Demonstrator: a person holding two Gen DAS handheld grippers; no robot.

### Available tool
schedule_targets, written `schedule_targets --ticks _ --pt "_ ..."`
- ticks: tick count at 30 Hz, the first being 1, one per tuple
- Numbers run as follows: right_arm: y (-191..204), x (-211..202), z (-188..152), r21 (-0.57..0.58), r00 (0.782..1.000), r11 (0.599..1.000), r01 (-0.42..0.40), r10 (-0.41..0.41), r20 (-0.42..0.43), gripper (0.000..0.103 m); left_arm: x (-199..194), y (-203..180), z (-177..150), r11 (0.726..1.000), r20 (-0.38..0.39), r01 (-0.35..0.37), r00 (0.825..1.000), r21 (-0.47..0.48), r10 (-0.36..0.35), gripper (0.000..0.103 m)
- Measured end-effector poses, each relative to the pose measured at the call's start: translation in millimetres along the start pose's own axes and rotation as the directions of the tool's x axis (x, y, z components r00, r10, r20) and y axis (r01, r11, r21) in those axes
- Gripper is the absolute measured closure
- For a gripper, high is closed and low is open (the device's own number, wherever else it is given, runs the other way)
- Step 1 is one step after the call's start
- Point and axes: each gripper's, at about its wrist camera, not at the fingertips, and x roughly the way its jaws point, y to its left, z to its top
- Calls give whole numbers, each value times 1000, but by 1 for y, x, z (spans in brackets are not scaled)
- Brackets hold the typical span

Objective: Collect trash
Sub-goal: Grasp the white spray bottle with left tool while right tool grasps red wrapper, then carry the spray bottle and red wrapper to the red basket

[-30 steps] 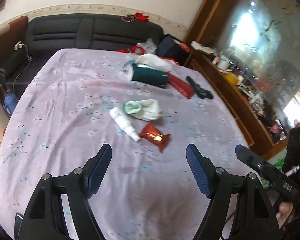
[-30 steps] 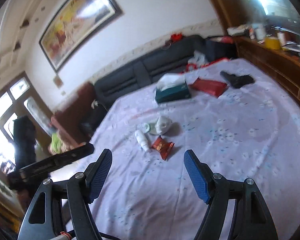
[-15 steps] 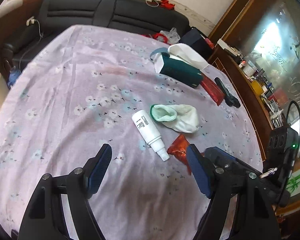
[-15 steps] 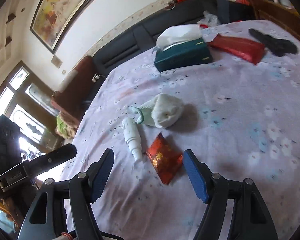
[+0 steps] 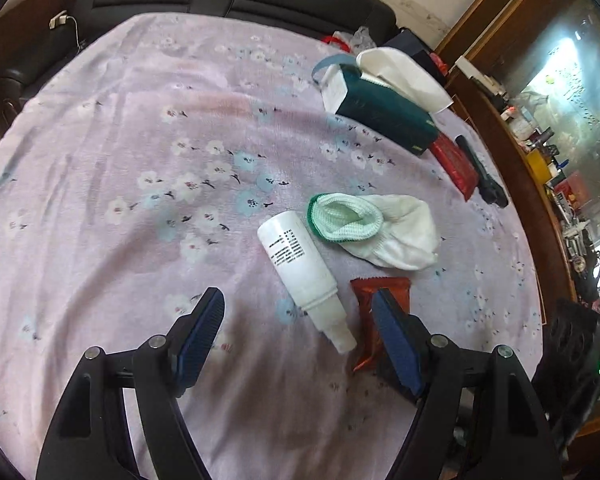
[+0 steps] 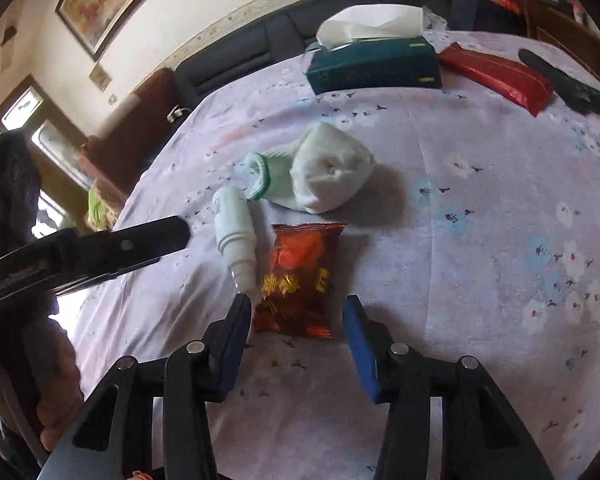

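The right gripper (image 6: 298, 316) has its fingers closing around the near end of a red snack wrapper (image 6: 300, 272), not yet pressing it. The left gripper (image 5: 296, 316) hovers beside it, fingers apart and empty. Farther along the lilac floral surface (image 5: 120, 160) lie a white bottle (image 5: 300, 268), a sock (image 6: 324, 172) and a tissue box (image 6: 374, 66).

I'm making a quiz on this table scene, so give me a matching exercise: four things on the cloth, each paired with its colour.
Things:
1. snack wrapper
2. spray bottle
3. tissue box
4. sock cuff

Colours:
A. dark teal
B. white with black print
C. red with gold print
D. pale green with a darker green edge

Pairs: 1-C, 2-B, 3-A, 4-D
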Motion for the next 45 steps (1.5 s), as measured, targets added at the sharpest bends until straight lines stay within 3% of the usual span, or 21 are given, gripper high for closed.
schedule_targets --ticks 4,5,10,11,14,21,27,32,38,45 --pt "2 8 1 21 1000 1000 -9 9 2 46 13 -2 9 1000 -14 -23 1000 -8 23 31" --pt "4 9 2 11 1000 1000 11 -11 3 57 16 -3 11 1000 -17 -28 999 -7 28 31" --pt "2 3 -6 33 1000 999 18 -18 6 67 35 -15 12 997 -62 -70 996 21 71 50" --pt "0 -3 -10 47 1000 999 23 -24 13 67 36 -17 11 996 -61 -88 994 28 89 50" --pt "-8 -25 -23 88 997 994 61 -65 45 70 36 -22 9 988 -43 -143 988 50 145 65" --pt "-4 -98 -69 115 985 993 29 -47 163 73 12 -17 -20 987 -37 -152 987 57 154 69" --pt "12 -164 -110 111 960 994 19 -49 276 73 -16 -33 -98 986 -75 -72 994 150 84 69" --pt "19 -214 -151 134 933 991 6 -53 357 73 -65 -67 -172 960 -43 89 996 264 -80 69" --pt "20 -273 -209 175 892 983 47 -120 436 73 -118 -100 -224 913 -26 229 972 339 -234 69" --pt "12 -324 -260 232 853 968 93 -198 483 73 -158 -141 -258 857 -35 319 942 405 -334 69"
